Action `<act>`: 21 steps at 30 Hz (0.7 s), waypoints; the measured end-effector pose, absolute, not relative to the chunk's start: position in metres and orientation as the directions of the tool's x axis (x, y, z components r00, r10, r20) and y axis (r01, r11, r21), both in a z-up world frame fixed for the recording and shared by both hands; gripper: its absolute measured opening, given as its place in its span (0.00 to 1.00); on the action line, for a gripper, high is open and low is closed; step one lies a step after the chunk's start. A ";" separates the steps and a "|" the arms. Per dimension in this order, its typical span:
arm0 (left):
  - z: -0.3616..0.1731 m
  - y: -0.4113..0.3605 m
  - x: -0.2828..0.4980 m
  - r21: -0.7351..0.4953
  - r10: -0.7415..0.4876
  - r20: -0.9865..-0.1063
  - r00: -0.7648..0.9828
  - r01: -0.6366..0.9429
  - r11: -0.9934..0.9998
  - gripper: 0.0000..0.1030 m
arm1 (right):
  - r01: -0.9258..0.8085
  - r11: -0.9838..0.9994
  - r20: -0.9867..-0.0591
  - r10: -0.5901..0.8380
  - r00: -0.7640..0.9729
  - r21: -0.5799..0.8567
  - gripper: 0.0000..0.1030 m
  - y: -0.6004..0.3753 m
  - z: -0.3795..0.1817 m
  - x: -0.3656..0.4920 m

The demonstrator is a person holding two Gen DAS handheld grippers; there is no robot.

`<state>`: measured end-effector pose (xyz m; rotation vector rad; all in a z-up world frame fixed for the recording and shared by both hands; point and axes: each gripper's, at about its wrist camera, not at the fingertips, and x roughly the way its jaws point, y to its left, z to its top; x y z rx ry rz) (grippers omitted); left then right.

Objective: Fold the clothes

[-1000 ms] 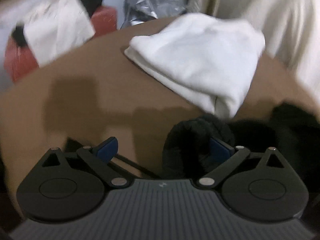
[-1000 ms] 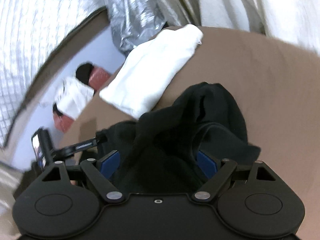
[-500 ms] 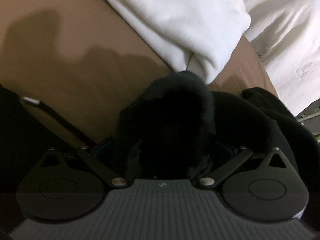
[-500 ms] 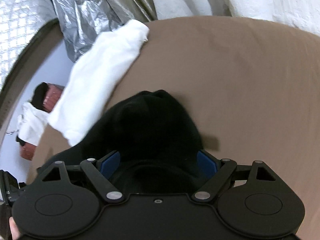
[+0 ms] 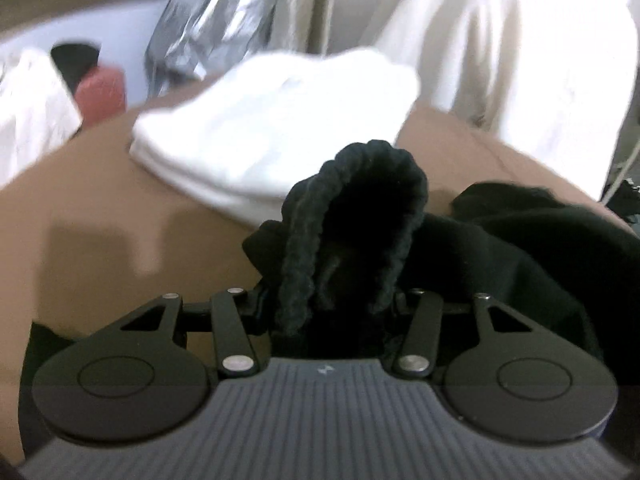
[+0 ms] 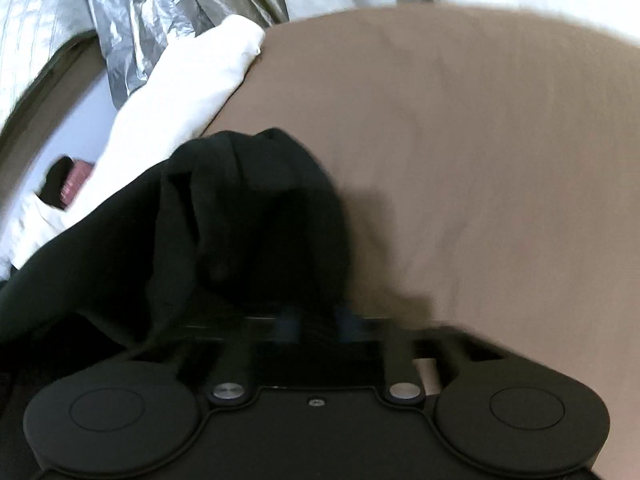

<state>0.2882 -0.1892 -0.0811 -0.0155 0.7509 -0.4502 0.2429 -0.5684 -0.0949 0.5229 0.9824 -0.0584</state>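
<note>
Left claw (image 5: 334, 300), black linkage arms on a ribbed grey body, points downward at a slant; its jaws are closing, with a bunched ribbed edge of the black knitted garment (image 5: 360, 216) standing between them. Right claw (image 6: 314, 320), black arms on a smooth black body, tilts more steeply down; its jaws are closing too, drawn near together on a fold of the same garment, the blue pads (image 6: 348, 318) barely visible through motion blur.
</note>
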 end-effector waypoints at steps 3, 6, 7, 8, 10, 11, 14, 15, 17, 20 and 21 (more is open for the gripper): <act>-0.069 -0.188 0.288 -0.163 -0.412 -0.616 0.671 0.403 0.901 0.47 | 0.284 0.903 -0.798 0.096 0.595 0.321 0.05 -0.569 -0.076 0.231; -0.058 -0.178 0.285 -0.183 -0.419 -0.576 0.702 0.389 0.903 0.46 | 0.270 0.941 -0.787 -0.008 0.616 0.202 0.01 -0.568 -0.062 0.226; -0.055 -0.173 0.282 -0.195 -0.421 -0.560 0.713 0.381 0.904 0.45 | 0.262 0.952 -0.776 -0.041 0.629 0.161 0.01 -0.569 -0.056 0.224; -0.054 -0.169 0.271 -0.201 -0.420 -0.541 0.728 0.373 0.906 0.45 | 0.265 0.953 -0.758 -0.062 0.649 0.149 0.01 -0.572 -0.050 0.223; -0.049 -0.162 0.258 -0.172 -0.389 -0.491 0.779 0.351 0.920 0.45 | 0.261 0.950 -0.726 -0.059 0.685 0.169 0.02 -0.583 -0.038 0.223; -0.046 -0.160 0.258 -0.154 -0.364 -0.472 0.803 0.332 0.931 0.45 | 0.255 0.942 -0.729 -0.017 0.684 0.217 0.09 -0.587 -0.037 0.226; -0.044 -0.154 0.258 -0.098 -0.261 -0.439 0.860 0.243 0.965 0.45 | 0.239 0.913 -0.736 0.092 0.671 0.332 0.13 -0.593 -0.043 0.234; -0.045 -0.152 0.260 -0.072 -0.214 -0.437 0.874 0.203 0.977 0.45 | 0.235 0.908 -0.738 0.110 0.666 0.347 0.17 -0.592 -0.046 0.235; -0.047 -0.150 0.264 -0.017 -0.123 -0.437 0.891 0.129 0.991 0.45 | 0.241 0.905 -0.745 0.112 0.658 0.349 0.31 -0.582 -0.053 0.238; -0.050 -0.141 0.273 -0.035 -0.080 -0.474 0.877 0.072 0.997 0.45 | 0.225 0.906 -0.758 0.142 0.637 0.359 0.34 -0.572 -0.066 0.231; -0.052 -0.137 0.275 -0.052 -0.083 -0.490 0.868 0.065 0.996 0.45 | 0.231 0.900 -0.763 0.151 0.629 0.369 0.40 -0.571 -0.071 0.228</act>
